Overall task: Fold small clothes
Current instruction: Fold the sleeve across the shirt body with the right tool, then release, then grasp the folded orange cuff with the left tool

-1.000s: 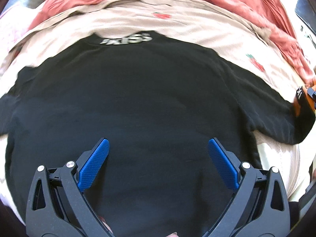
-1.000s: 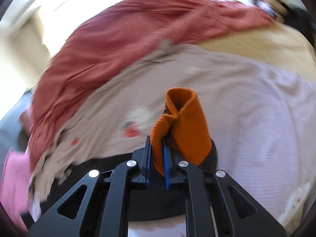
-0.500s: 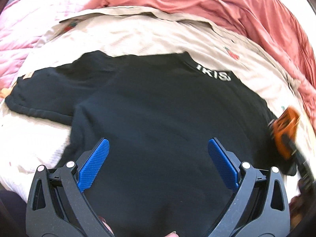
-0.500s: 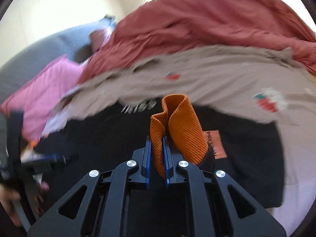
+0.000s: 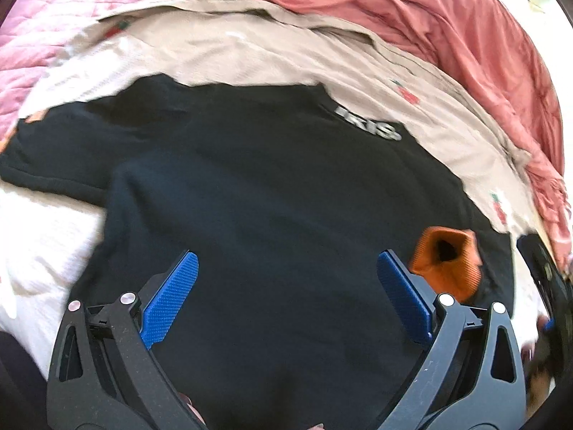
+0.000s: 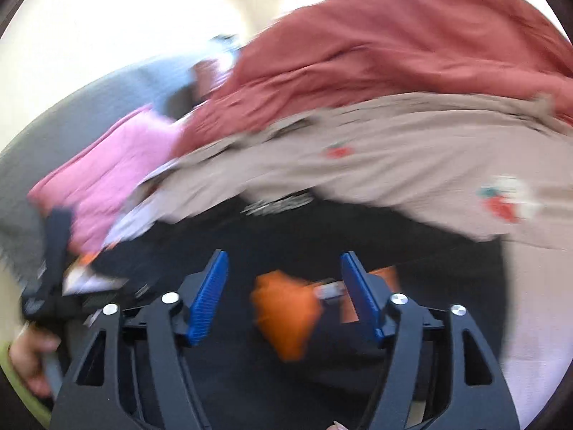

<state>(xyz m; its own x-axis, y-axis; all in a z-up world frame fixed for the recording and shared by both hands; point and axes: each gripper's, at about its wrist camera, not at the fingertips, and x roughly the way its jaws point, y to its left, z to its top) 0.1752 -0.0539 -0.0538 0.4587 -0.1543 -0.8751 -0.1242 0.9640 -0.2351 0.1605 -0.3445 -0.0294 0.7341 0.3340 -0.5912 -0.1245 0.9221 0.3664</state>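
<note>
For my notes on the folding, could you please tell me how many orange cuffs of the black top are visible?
2: one orange cuff folded onto the black top at the right, the other orange cuff only peeking out at the far left sleeve end.

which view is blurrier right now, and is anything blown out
Right wrist view: heavily motion-smeared, the orange ribbed cuff and strawberry-print beige sheet streaked, the wall top left blown out white. Left wrist view: far sharper, the black sweatshirt readable, only mild blur and fisheye bending at the edges.
</note>
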